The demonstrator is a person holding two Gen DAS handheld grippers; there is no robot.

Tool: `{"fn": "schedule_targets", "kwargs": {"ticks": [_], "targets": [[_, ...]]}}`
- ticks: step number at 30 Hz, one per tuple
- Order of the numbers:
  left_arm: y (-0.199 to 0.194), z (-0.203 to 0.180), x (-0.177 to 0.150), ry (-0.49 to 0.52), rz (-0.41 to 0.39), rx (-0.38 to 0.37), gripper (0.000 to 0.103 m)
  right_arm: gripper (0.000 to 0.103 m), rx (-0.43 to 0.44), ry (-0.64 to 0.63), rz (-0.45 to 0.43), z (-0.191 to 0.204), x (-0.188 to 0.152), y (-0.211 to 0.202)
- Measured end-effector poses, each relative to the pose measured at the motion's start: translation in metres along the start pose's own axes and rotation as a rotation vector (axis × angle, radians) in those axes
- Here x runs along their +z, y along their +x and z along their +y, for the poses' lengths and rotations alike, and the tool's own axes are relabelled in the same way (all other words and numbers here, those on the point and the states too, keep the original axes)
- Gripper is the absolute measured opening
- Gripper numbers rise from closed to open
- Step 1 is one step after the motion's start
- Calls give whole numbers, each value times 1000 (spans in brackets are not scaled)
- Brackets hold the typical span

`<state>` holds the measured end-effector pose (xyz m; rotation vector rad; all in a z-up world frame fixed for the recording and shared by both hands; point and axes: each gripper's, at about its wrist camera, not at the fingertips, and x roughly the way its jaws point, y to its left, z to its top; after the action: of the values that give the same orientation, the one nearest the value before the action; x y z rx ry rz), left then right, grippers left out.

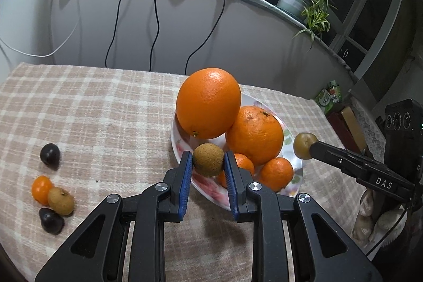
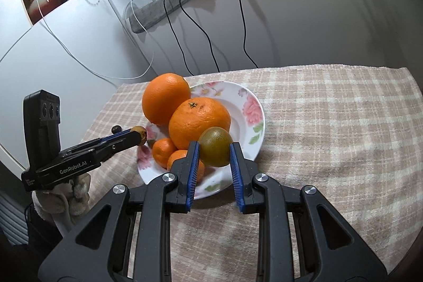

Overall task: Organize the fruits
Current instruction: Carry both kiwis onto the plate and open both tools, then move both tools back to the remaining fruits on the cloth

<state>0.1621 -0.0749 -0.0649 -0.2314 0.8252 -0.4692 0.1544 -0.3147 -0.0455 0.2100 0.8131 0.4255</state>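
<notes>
The left gripper is clamped on a round brown longan, held over the near rim of the flowered plate. The right gripper pinches a greenish-brown fruit, its long axis upright, above the plate beside the oranges.

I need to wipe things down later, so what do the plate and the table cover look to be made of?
The plate looks like glazed ceramic or porcelain, possibly melamine: white, smooth and glossy, with printed pink flowers and green leaves. The table cover looks like woven fabric, perhaps wool or a cotton blend: matte, slightly fuzzy, in a beige and cream check, with soft ripples.
</notes>
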Motion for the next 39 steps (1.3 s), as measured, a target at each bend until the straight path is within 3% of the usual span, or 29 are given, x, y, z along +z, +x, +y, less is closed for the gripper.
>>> {"fn": "schedule_targets", "kwargs": {"ticks": [17,19,23,25,27,29,31,34,39], "targets": [[5,-6,0,26,20,2,24,25,-27,-9,25,-1,-4,11],[6,-7,0,28,21,0,31,25,-29,-10,27,-1,-5,11],[5,-9,0,33,20,3,33,25,-31,-15,25,1,-6,11],[5,-9,1,31,20,6,40,26,-35,-18,25,2,-5,11],[4,-7,1,25,19,6,44,39,-31,-22,23,2,-5,10],[4,-7,0,26,19,9,45,70,-36,-29,4,4,-5,7],[3,-5,0,23,18,13,55,75,-40,-40,-20,6,-4,3],[1,-5,0,21,15,16,57,82,-34,-54,-28,10,-3,1],[-5,-7,0,35,1,38,71,83,-44,-86,-35,17,-1,1]]}}
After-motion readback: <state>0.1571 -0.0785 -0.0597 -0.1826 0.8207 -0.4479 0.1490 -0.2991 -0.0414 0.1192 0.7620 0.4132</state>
